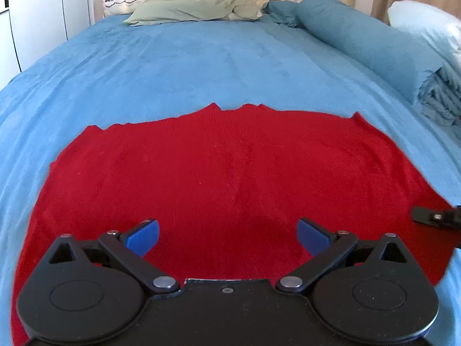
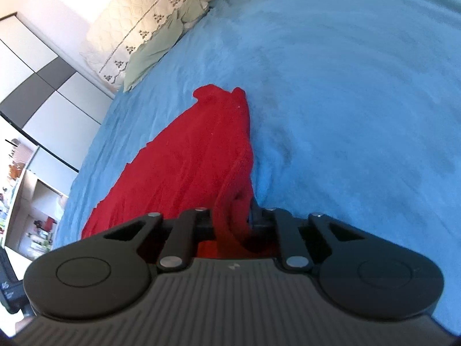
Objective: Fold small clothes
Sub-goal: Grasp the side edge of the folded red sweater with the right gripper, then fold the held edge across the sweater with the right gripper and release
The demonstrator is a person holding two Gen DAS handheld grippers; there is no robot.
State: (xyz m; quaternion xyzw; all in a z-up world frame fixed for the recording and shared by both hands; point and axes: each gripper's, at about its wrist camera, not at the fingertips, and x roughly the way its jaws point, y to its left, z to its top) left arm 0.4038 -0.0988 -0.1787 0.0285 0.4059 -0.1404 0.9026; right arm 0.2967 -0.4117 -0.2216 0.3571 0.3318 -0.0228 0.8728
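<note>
The left gripper (image 1: 227, 236), a black two-finger tool with blue pads (image 1: 142, 238), points steeply down, its jaws spread wide with nothing between them. The right gripper (image 2: 233, 219), black with a ribbed grey body, tilts down and rolls slightly; its jaws are pinched on a bunched fold of red knitted cloth (image 2: 230, 201). From the left wrist view, the right gripper's tip shows at three o'clock.

A bed (image 1: 201, 57) under a blue cover carries everything — a red knitted garment (image 1: 230, 167) spread flat on its near part, a pale green pillow (image 1: 190, 10) at the headboard end, and a rolled teal blanket (image 1: 368, 46) along its right side.
</note>
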